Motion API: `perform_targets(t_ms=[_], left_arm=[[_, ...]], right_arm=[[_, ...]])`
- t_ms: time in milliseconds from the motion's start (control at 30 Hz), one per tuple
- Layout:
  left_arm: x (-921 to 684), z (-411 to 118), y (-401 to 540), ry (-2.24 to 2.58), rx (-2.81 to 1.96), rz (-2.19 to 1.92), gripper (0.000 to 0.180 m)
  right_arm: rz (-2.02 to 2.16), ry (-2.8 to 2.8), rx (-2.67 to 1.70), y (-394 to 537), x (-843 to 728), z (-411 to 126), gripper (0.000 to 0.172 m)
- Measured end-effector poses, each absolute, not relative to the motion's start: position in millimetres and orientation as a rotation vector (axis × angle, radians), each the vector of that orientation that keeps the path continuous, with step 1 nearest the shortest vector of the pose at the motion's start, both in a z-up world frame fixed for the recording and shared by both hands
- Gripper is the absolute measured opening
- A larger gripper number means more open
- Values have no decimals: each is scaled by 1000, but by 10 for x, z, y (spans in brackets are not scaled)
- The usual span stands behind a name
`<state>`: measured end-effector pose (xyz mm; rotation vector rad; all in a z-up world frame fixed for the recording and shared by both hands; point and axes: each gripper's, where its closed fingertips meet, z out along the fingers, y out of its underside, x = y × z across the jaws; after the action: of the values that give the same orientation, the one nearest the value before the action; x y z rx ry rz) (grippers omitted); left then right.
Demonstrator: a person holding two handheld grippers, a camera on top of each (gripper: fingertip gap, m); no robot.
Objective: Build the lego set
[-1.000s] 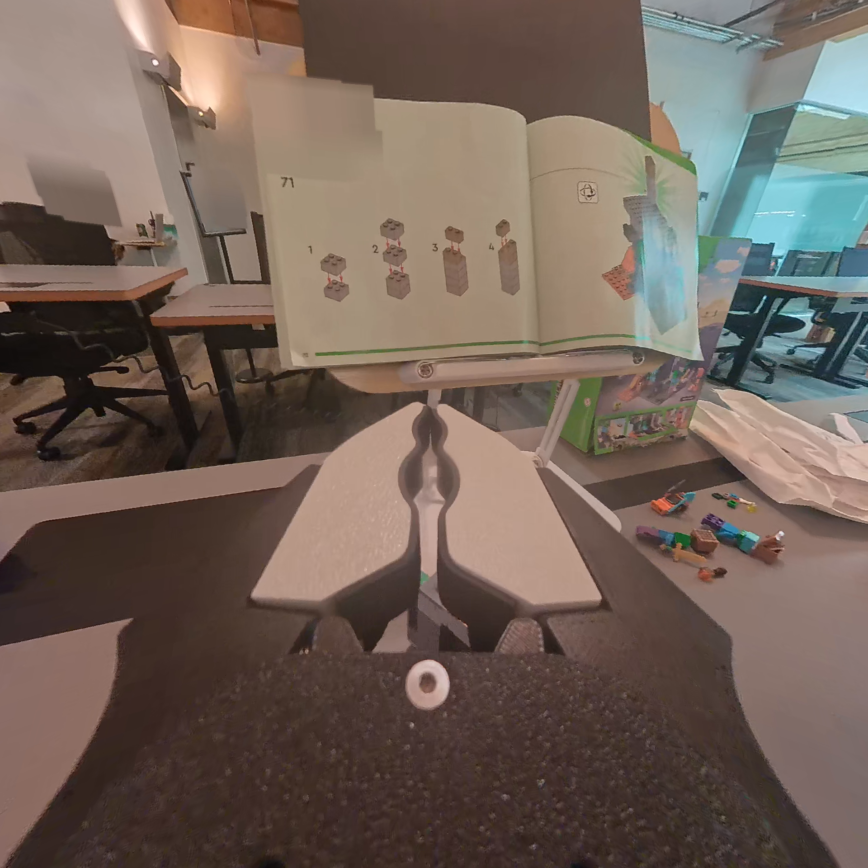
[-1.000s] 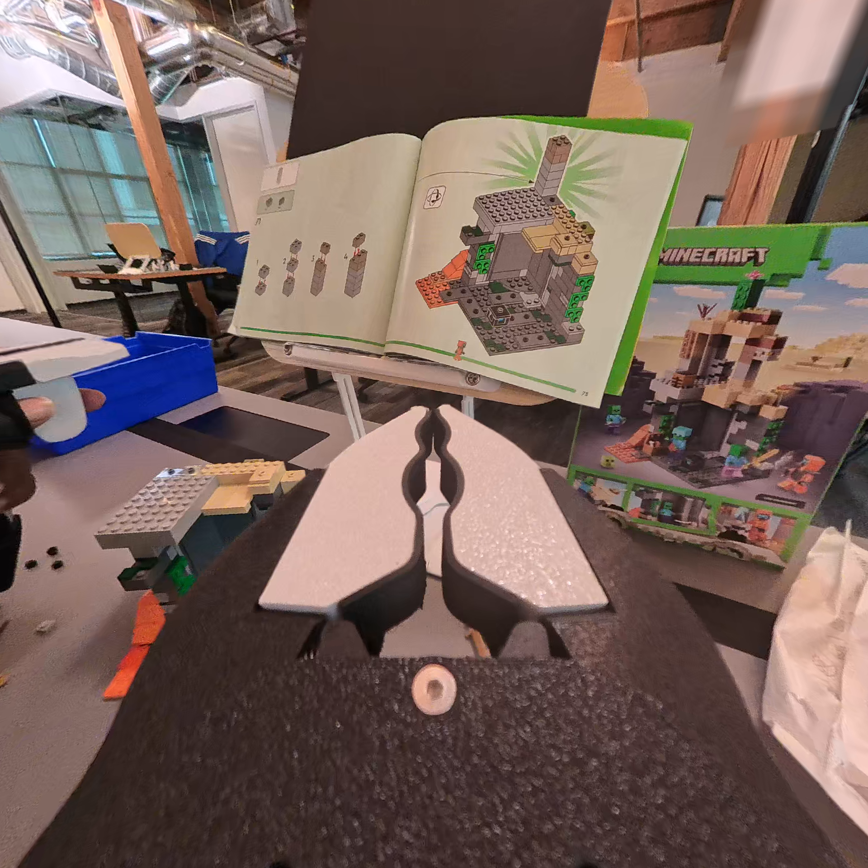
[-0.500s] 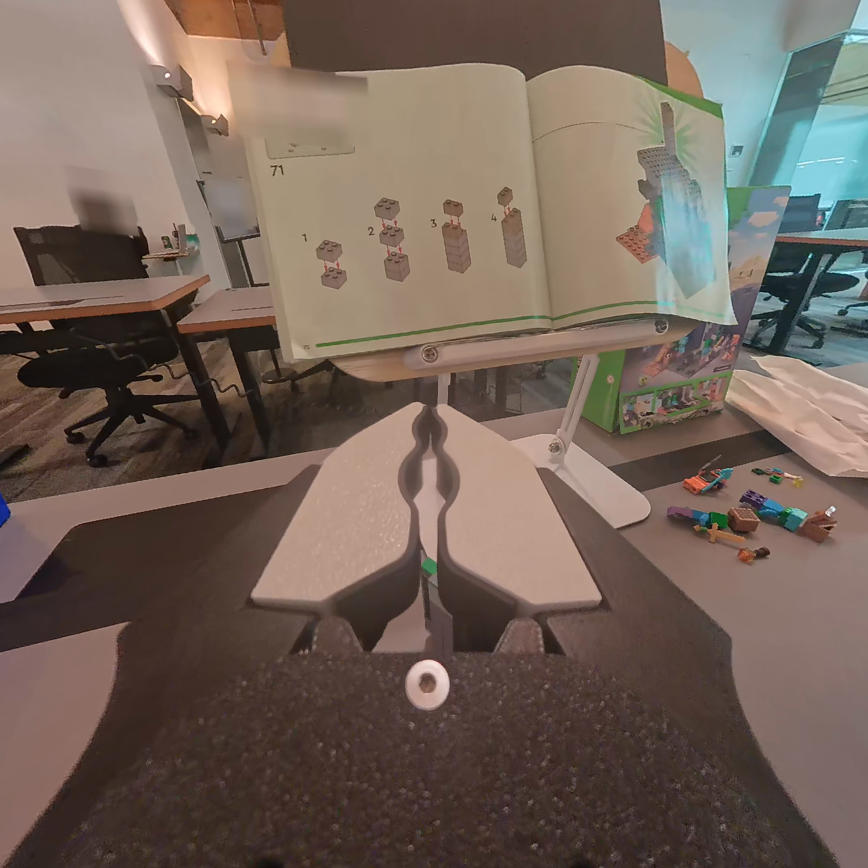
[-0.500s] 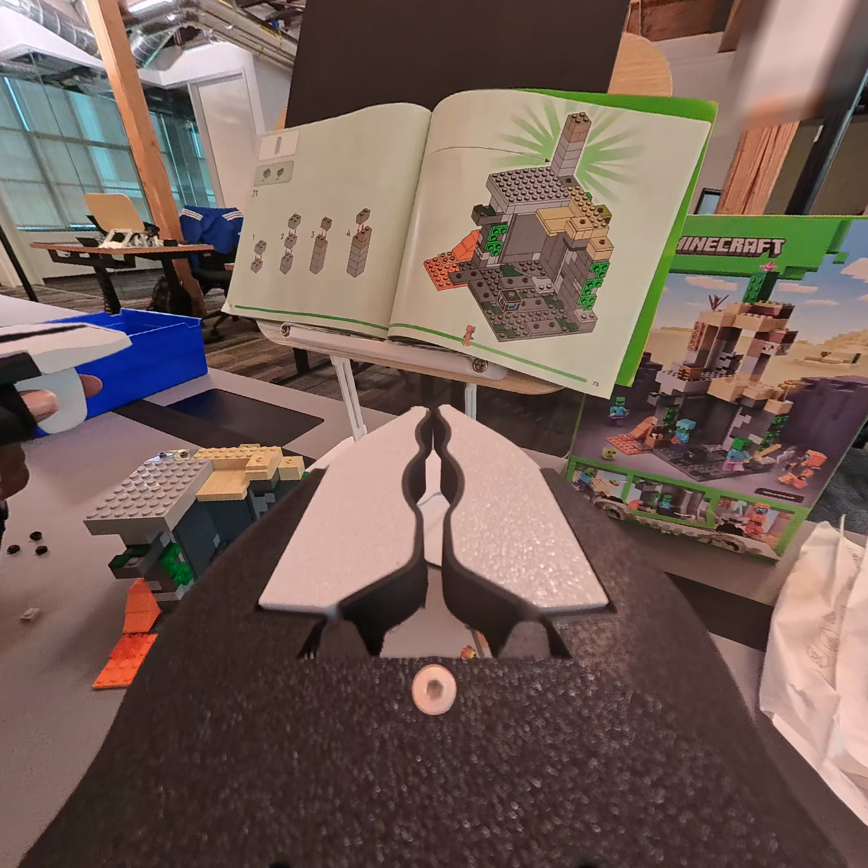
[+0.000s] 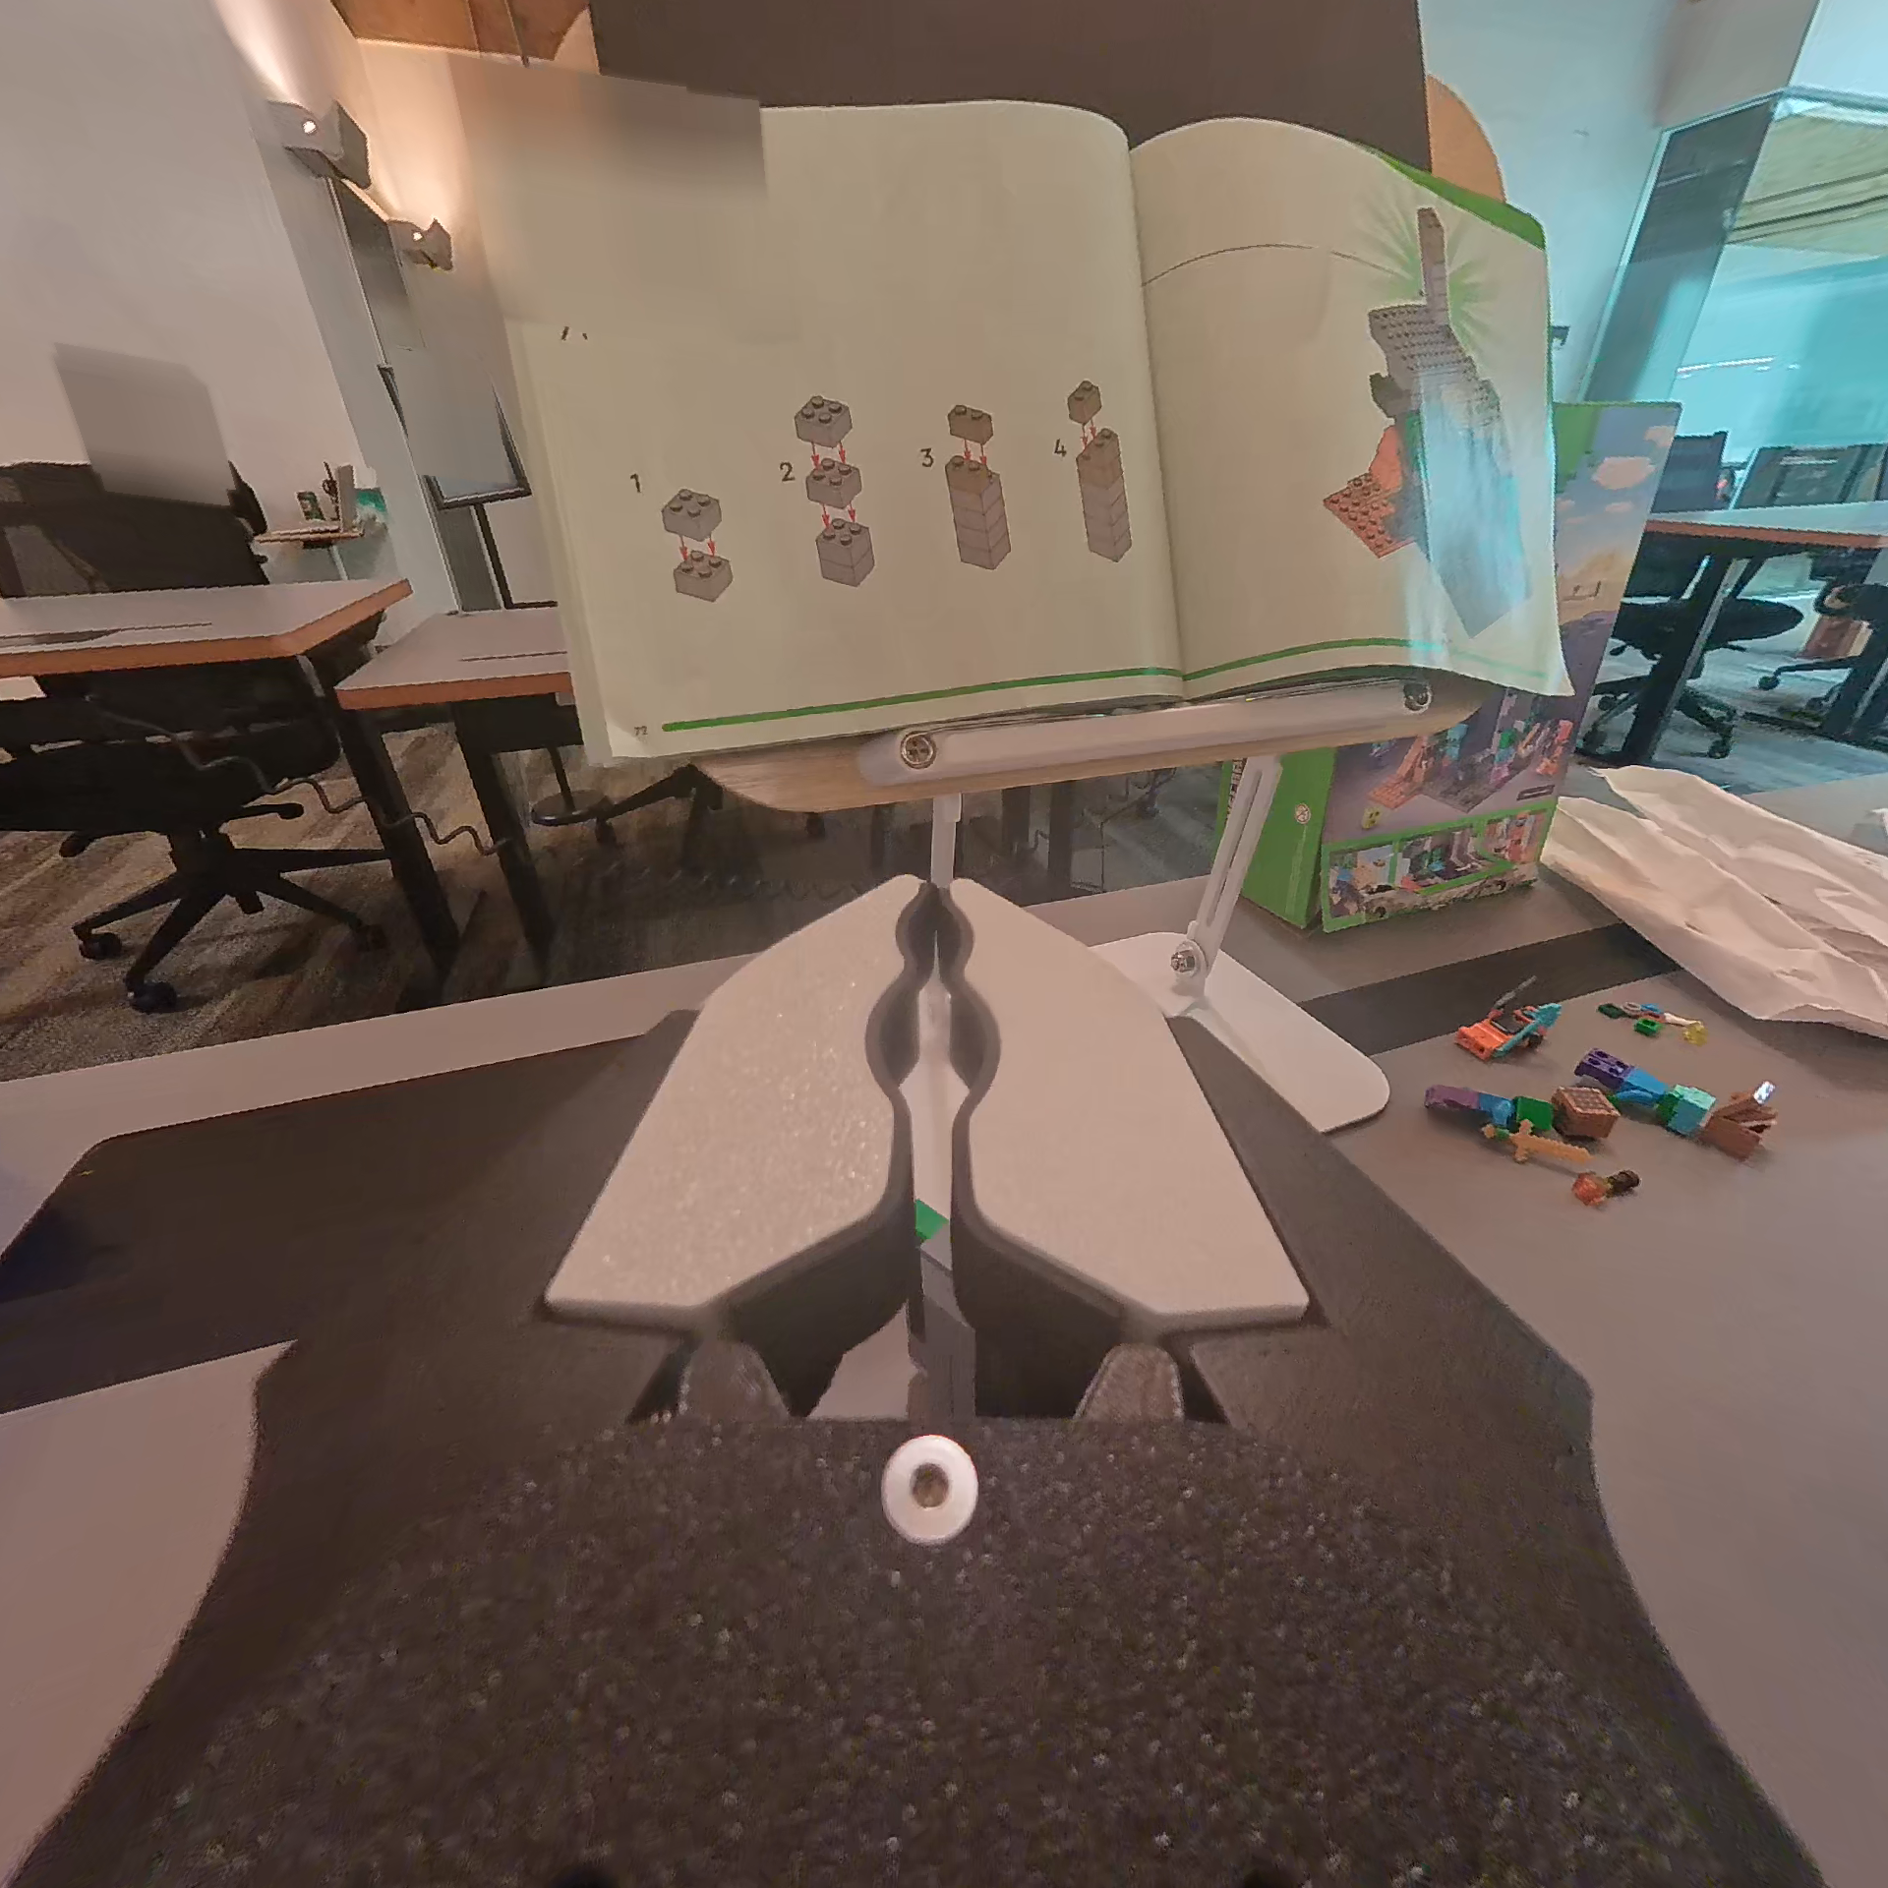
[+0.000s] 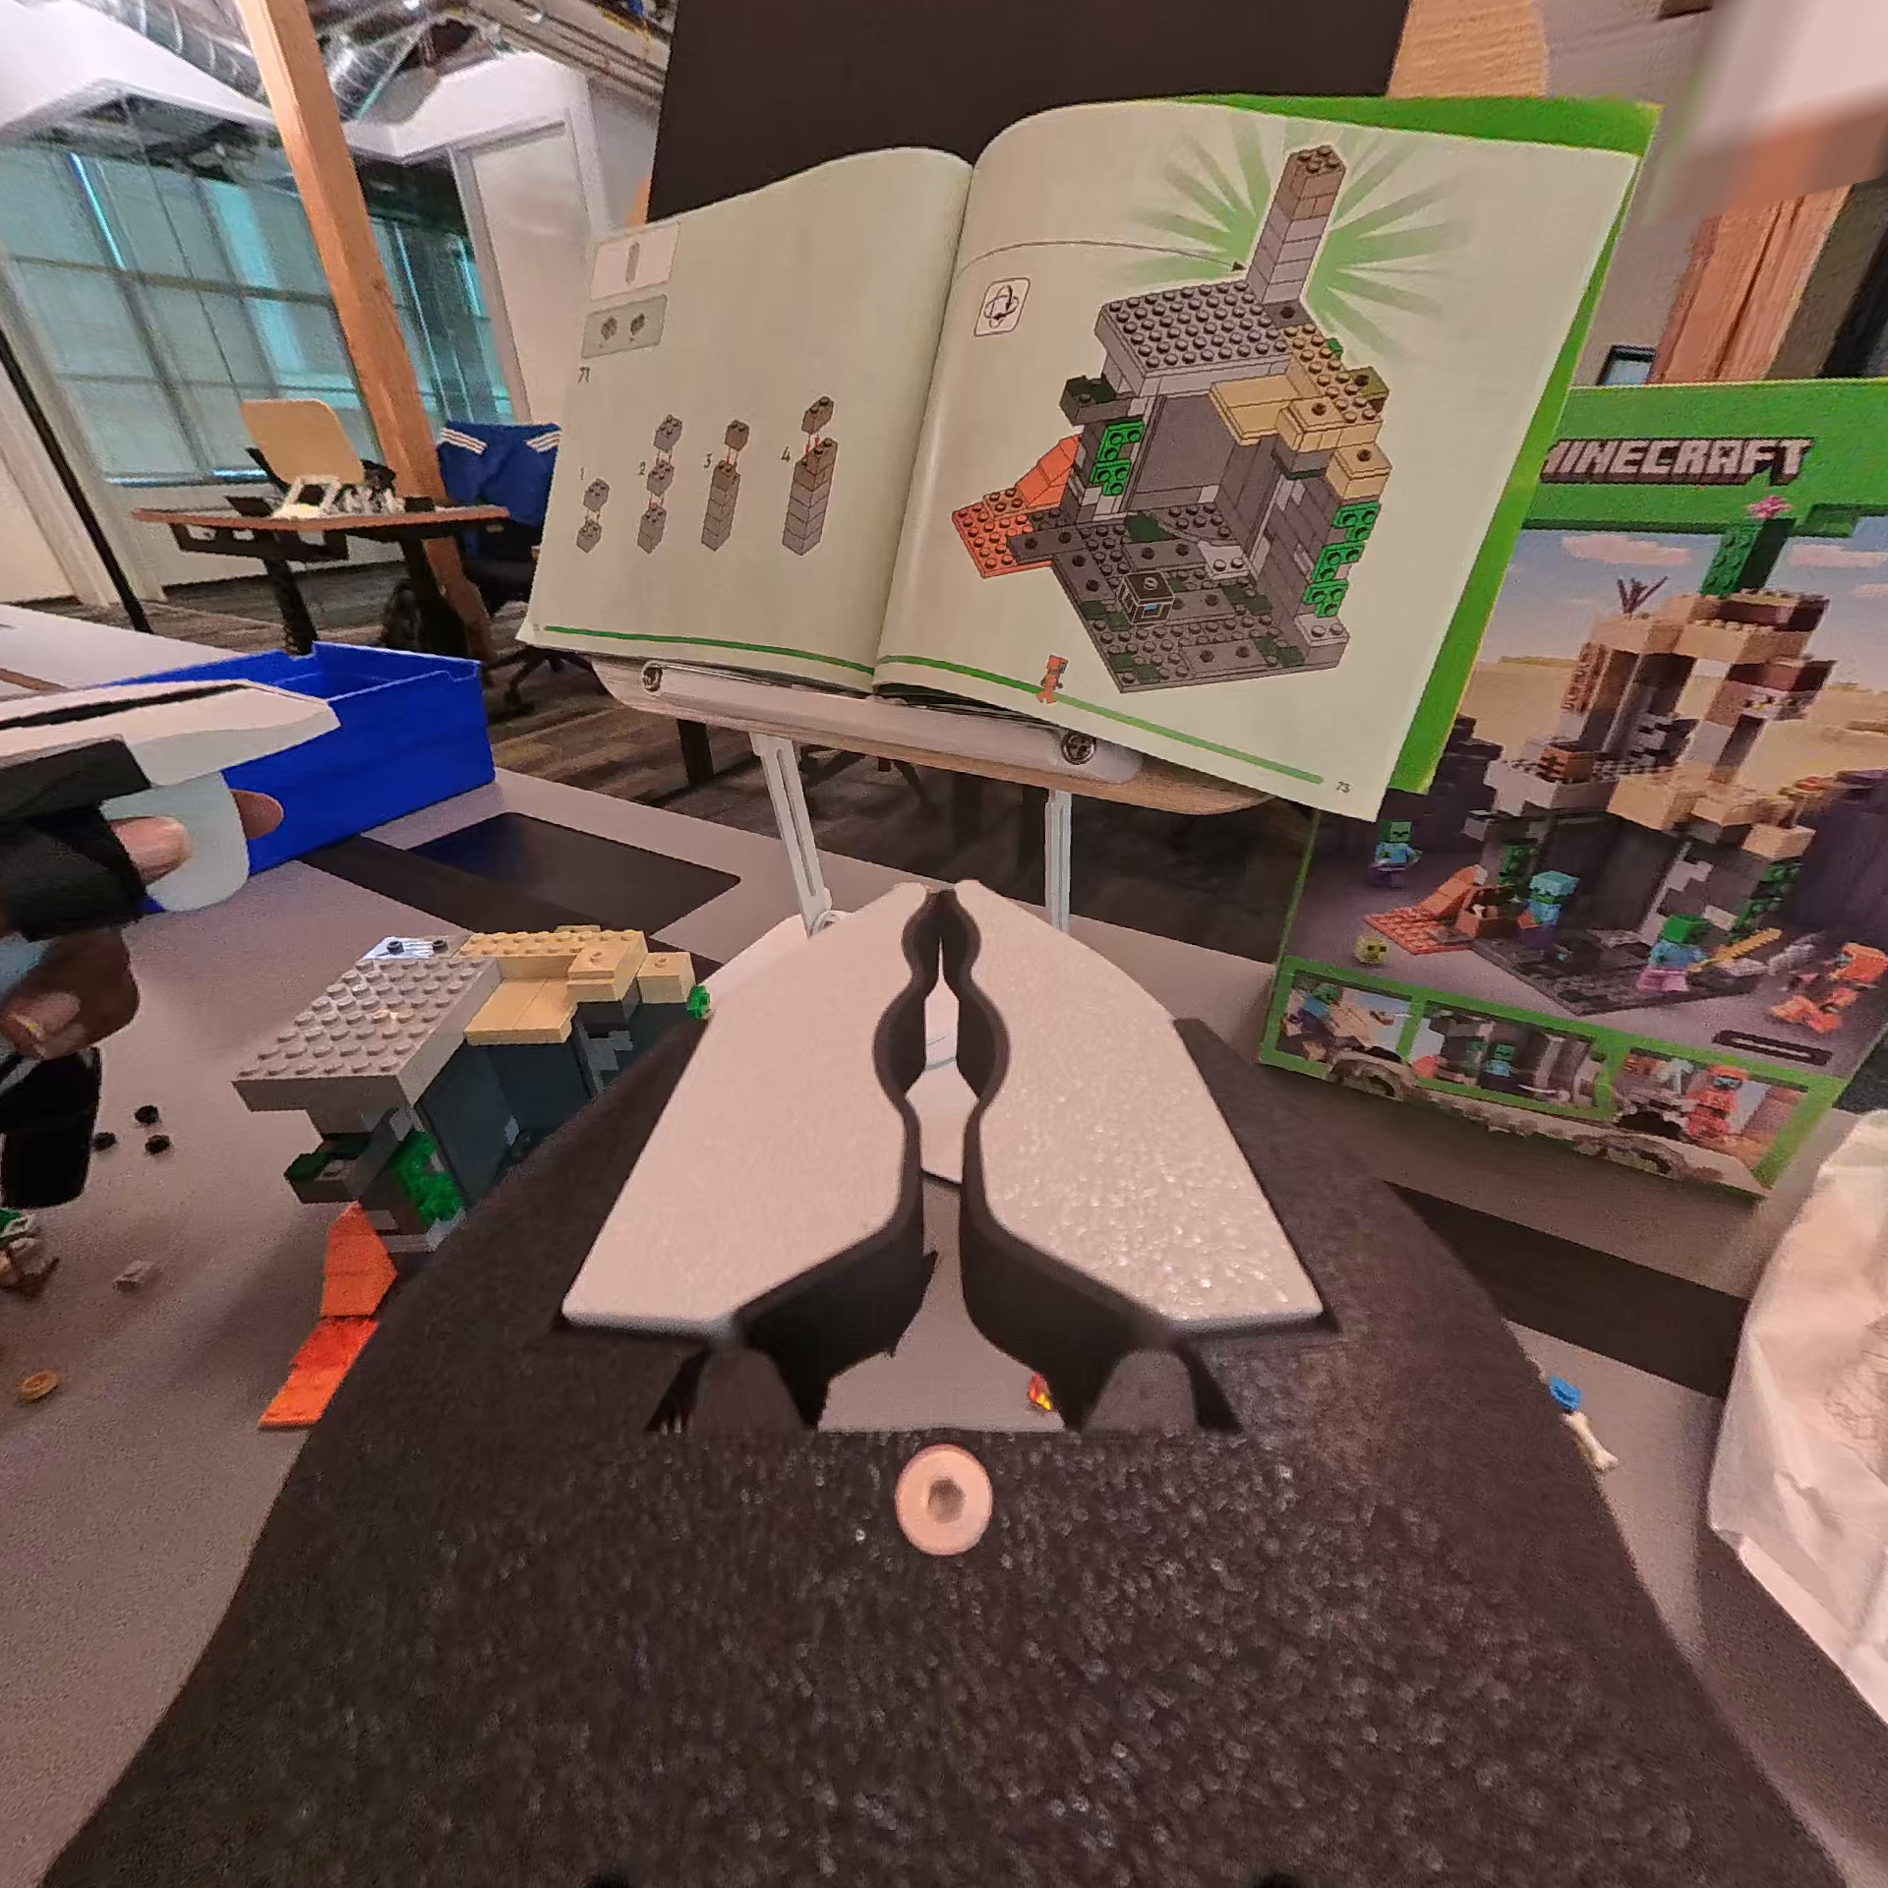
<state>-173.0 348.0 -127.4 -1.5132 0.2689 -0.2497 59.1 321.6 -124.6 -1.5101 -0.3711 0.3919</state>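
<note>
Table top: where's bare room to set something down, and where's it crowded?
Free: the grey table in front of the loose minifigure parts, toward the camera. Also the strip between the book stand base and the set box. Crowded: around the partly built brick model, orange plates and scattered small pieces.

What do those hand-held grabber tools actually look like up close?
Each gripper, left and right, has two pale grey, grainy fingers with dark wavy inner pads, on a rough black body with a small white ring. The right view shows the left tool's white shell and a black glove.
</note>
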Motion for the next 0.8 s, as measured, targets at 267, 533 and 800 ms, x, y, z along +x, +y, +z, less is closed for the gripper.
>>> perform_targets(t_ms=[267, 533, 800], left_arm=[[-1651, -1302, 3447, 298, -1501, -278, 0], [-1615, -1212, 3473, 341, -1463, -272, 0], [-1900, -604, 4001, 269, -1458, -226, 0]], right_arm=[[327, -409, -1533, 3232, 587, -1302, 0], [370, -441, -1533, 3250, 420, -1408, 0], [352, -449, -1508, 3231, 471, -1295, 0]])
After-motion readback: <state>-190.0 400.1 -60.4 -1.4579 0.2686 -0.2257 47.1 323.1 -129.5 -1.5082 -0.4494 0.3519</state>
